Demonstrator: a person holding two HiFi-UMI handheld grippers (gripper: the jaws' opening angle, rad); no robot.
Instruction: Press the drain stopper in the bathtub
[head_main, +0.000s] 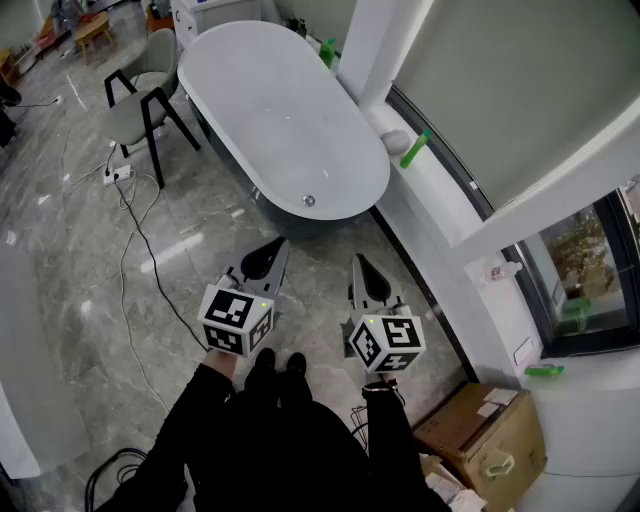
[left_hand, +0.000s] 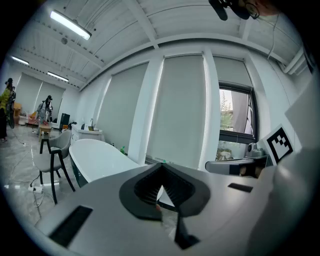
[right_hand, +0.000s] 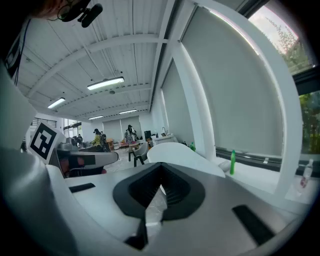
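Note:
A white oval bathtub (head_main: 280, 110) stands on the grey marble floor; I also see it in the left gripper view as the bathtub (left_hand: 100, 156) and in the right gripper view as the bathtub (right_hand: 176, 152). Its round metal drain stopper (head_main: 309, 201) sits in the tub floor at the near end. My left gripper (head_main: 279, 244) is held over the floor short of the tub's near end, shut and empty. My right gripper (head_main: 357, 259) hangs beside it, also shut on nothing. In their own views the left gripper (left_hand: 161, 166) and right gripper (right_hand: 160, 165) show jaws meeting at the tips.
Two grey chairs (head_main: 148, 98) stand left of the tub, with a power strip (head_main: 118, 174) and its cable trailing across the floor. Green bottles (head_main: 415, 148) rest on the white window ledge to the right. A cardboard box (head_main: 488, 440) sits at the lower right.

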